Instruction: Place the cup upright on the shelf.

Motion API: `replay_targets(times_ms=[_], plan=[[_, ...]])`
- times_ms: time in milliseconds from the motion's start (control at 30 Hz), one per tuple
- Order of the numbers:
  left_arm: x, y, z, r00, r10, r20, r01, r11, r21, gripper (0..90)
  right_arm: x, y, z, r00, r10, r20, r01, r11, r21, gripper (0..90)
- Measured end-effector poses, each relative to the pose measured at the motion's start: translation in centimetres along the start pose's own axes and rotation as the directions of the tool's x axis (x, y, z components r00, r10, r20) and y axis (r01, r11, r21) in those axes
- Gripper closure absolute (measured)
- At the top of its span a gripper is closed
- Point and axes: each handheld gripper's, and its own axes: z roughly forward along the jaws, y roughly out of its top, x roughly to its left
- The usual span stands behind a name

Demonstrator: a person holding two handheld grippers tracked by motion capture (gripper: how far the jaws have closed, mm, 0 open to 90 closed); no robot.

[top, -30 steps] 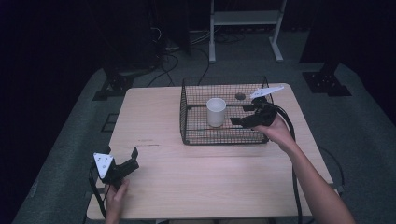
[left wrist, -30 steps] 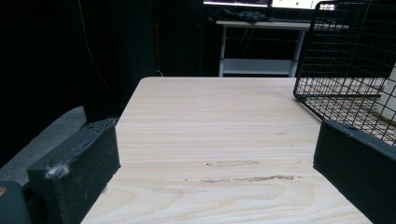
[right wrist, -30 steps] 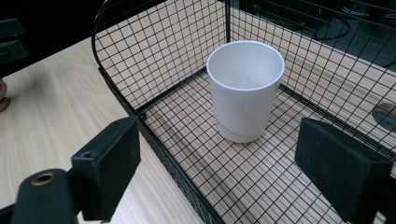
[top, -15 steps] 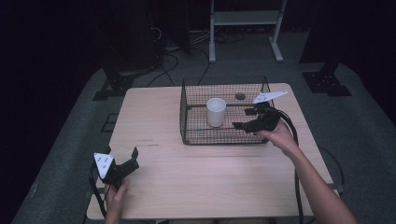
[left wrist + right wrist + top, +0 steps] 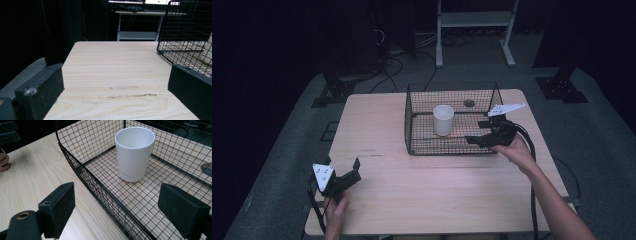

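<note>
Withdrawn right gripper gapes empty; cup stands beyond.

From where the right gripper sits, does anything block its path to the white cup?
Yes. The wire basket's near wall runs between the open right gripper and the white cup; the open top looks clear.

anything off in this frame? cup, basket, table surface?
Nothing serious. The white cup stands upright and empty inside the wire basket, which sits flat on the table. The only blemish is a few scuff marks in the wood near the left gripper. Both grippers are open and hold nothing.
</note>
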Motion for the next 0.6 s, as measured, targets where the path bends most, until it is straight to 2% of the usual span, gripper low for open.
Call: replay_targets(times_ms=[600], plan=[[0.0,0.0,0.0,1.0000,0.006,-0.002,-0.006,1.0000,0.003,0.0,0.1,-2.4,-0.9,0.9997,0.017,-0.015,-0.017,1.000,-0.007,13.6]])
